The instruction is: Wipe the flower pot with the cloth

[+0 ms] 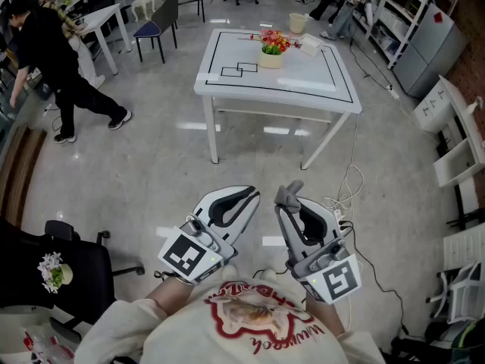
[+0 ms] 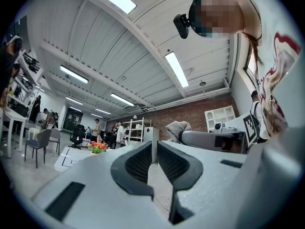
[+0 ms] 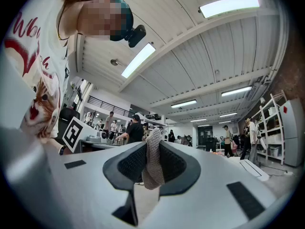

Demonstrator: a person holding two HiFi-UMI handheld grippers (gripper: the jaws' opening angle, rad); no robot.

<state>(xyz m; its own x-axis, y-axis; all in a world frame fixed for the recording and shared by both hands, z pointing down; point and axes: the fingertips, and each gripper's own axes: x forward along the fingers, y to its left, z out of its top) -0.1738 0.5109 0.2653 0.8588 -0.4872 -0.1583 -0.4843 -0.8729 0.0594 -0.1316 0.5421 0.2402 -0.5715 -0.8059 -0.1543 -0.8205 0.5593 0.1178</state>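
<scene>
The flower pot (image 1: 271, 58), a pale pot with red and orange flowers, stands on the far side of the white table (image 1: 280, 101), well ahead of both grippers. It also shows small in the left gripper view, where the flower pot (image 2: 97, 148) is far off. My left gripper (image 1: 246, 196) is held near my chest, shut, with nothing between its jaws (image 2: 155, 152). Beside it, my right gripper (image 1: 287, 199) is shut on a grey knitted cloth (image 3: 152, 168), which sticks out past the tips as a small tuft (image 1: 289, 193).
A white box (image 1: 309, 45) lies on the table by the pot. Black tape lines mark the tabletop. Cables (image 1: 347, 196) trail on the floor right of me. A black chair (image 1: 61, 264) is at my left, a person (image 1: 53, 59) walks far left, shelves (image 1: 455, 150) line the right.
</scene>
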